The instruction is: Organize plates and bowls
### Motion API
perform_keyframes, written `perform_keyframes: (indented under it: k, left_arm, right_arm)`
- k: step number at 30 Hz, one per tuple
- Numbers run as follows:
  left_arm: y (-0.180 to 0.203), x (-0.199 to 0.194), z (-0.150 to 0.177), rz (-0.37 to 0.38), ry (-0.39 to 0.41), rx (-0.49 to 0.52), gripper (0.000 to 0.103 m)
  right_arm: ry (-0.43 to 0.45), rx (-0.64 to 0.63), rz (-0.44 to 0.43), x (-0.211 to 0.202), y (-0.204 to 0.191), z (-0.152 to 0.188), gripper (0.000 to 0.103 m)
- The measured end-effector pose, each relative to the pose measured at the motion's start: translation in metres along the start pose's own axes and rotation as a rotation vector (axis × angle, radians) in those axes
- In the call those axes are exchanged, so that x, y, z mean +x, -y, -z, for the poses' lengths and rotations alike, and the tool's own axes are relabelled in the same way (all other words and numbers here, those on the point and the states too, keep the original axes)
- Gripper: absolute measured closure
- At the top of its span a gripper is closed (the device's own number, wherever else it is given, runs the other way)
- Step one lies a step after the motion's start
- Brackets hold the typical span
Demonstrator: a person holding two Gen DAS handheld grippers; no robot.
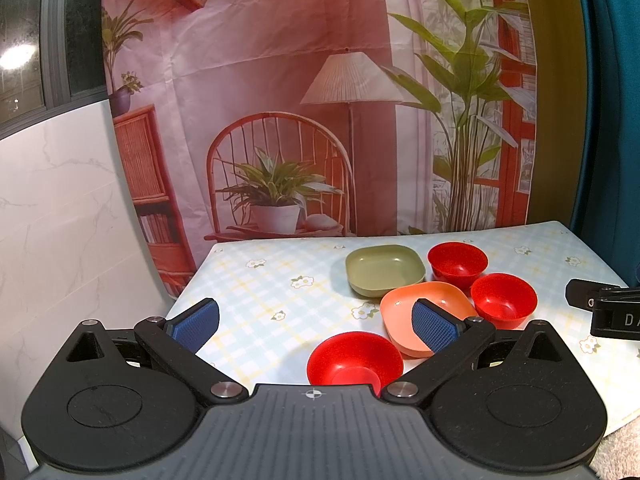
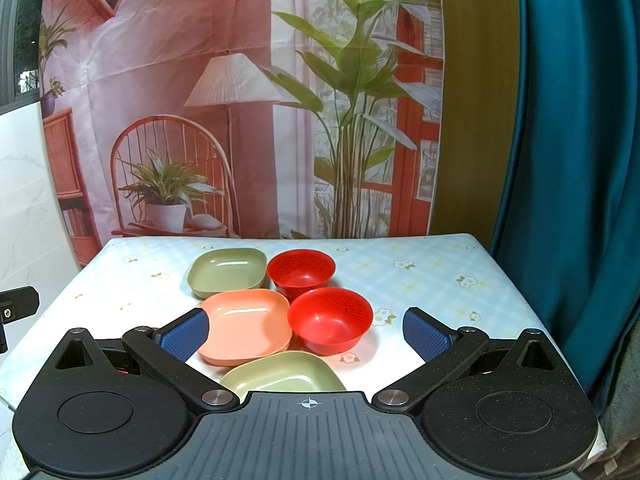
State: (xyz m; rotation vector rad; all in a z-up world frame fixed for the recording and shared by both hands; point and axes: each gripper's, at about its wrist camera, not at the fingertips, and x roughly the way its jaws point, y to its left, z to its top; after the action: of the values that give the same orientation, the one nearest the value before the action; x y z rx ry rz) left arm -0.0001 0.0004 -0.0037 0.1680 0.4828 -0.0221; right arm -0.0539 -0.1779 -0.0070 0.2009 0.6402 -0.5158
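Nothing gathered yet: both the left gripper [image 1: 316,322] and right gripper [image 2: 306,334] hover, jaws apart; stacking should start with the near green plate [image 2: 282,372] at six o'clock.

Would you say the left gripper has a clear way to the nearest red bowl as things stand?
Probably yes. The left gripper is open and the red bowl sits just ahead between its fingers, with nothing in between. The orange plate lies close on the right, so that finger could brush it.

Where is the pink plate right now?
In the right wrist view, the pink plate sits mid-table, between the two green plates, left of a red bowl.
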Motion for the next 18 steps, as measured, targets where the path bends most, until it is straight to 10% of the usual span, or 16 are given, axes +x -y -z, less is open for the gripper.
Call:
perform_keyframes:
  k: [18]
  left_arm:
    - [-0.004, 0.015, 0.001, 0.024, -0.065, -0.032, 0.0]
  right_arm:
    - [0.022, 0.035, -0.015, 0.001, 0.005, 0.005, 0.0]
